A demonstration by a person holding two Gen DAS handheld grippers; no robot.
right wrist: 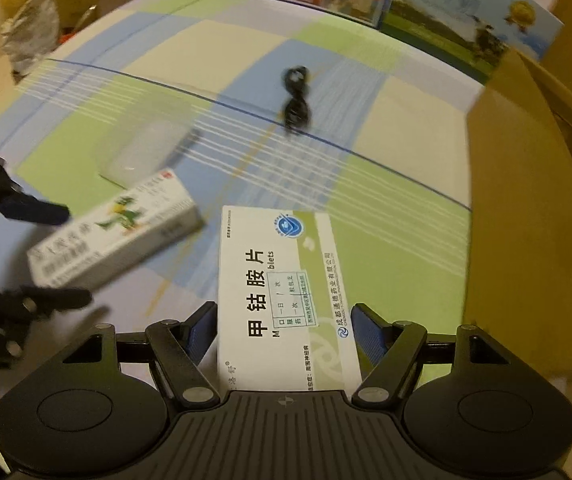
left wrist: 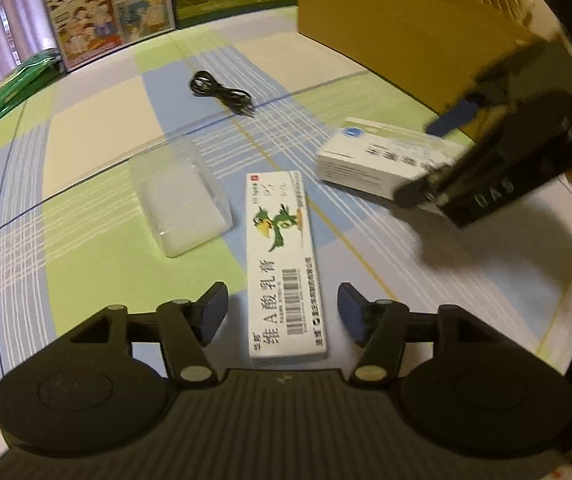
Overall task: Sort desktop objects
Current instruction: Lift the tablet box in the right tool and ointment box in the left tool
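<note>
Two handheld grippers over medicine boxes on a checked tablecloth (left wrist: 98,128).

Left gripper (left wrist: 282,312): jaws spread wide astride the near end of the dragon-print ointment box (left wrist: 282,264), not touching. Right gripper (right wrist: 282,332): jaws spread either side of the white tablet box (right wrist: 274,280); contact cannot be told. Relative to the ointment box: clear plastic case (left wrist: 182,204) just left, coiled black cable (left wrist: 222,94) beyond, cardboard carton (left wrist: 398,28) far right.

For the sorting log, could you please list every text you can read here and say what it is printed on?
"维A酸乳膏": long white box with the green bird, lying between the open left tongs.
"甲钴胺片": white and green box between the right tongs, whose pads stand at its sides.
"blets": same box, the rest of the word hidden.
Barcode digits, maker lines and dosage sticker on both boxes: too small.
Picture boxes at the back: blurred.
</note>
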